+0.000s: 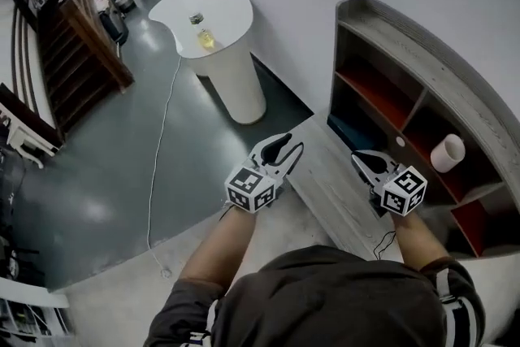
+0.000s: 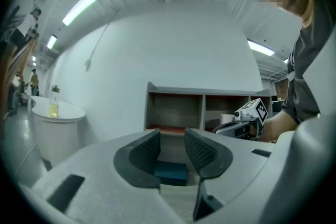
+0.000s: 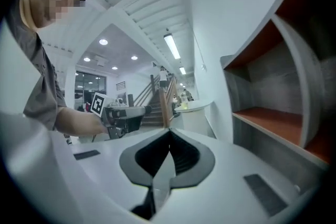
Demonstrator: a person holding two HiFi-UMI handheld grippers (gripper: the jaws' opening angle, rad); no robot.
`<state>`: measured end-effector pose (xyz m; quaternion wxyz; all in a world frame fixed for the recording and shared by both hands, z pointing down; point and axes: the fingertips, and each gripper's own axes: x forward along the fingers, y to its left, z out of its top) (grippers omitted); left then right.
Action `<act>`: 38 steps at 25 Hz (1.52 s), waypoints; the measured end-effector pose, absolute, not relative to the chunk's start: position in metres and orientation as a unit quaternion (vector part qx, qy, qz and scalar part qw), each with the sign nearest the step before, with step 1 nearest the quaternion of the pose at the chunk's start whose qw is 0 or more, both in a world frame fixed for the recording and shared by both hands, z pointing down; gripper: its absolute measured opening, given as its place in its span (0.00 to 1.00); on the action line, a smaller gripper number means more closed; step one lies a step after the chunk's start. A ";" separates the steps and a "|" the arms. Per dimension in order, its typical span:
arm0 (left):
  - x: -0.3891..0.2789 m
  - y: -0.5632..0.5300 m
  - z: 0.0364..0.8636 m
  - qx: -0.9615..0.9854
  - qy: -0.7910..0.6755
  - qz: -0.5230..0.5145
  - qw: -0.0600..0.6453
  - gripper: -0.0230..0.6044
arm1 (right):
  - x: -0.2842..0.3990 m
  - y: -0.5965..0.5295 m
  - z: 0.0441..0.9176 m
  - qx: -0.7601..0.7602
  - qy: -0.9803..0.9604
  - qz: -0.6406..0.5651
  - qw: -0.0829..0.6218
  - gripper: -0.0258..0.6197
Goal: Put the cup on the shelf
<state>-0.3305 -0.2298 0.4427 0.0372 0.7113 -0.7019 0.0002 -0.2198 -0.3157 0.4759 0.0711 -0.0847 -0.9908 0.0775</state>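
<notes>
Indoors beside a white wall, a person in a dark shirt holds two handheld grippers out level in front of a grey wooden shelf (image 1: 388, 27). The white cup (image 1: 448, 152) sits inside the shelf, in the right-hand compartment of the upper row, clear of both grippers. Whether it stands upright or leans cannot be told from the head view.

The left gripper (image 1: 286, 145) points towards the near end of the shelf. Its ribbed dark pads are a narrow gap apart, and nothing lies between them except a view through to the blue lower shelf board. The right gripper (image 1: 358, 158) is nearer the shelf, in front of the compartments with orange-red boards. Its two jaws meet at the tips on nothing. Each gripper carries its cube of black-and-white square markers at the back, just ahead of the bare forearm that holds it.

Beyond the left gripper, well apart from the shelf, a round white pedestal table (image 1: 237, 89) stands on the dark glossy floor. It bears a small bottle (image 1: 202, 31) with yellow liquid in it. A thin white cable (image 1: 162, 138) trails from the table across the floor. At far left a wooden staircase (image 1: 81, 45) rises, with people in the distance past it.
</notes>
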 end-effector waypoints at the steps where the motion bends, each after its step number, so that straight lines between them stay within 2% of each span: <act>1: -0.338 -0.213 0.442 0.698 -0.715 -0.004 0.036 0.25 | -0.231 -0.307 0.475 -0.101 -0.989 0.075 0.072 0.03; 13: -0.384 -0.011 0.445 0.565 -0.823 -0.046 0.035 0.04 | -0.329 -0.167 0.469 -0.255 -0.962 0.047 0.080 0.03; 28: -0.384 0.202 0.457 0.437 -0.895 -0.071 0.053 0.04 | -0.385 0.001 0.459 -0.352 -0.932 0.024 0.078 0.03; 38: -0.383 0.234 0.457 0.413 -0.906 -0.081 0.044 0.04 | -0.399 0.029 0.457 -0.373 -0.924 0.011 0.083 0.03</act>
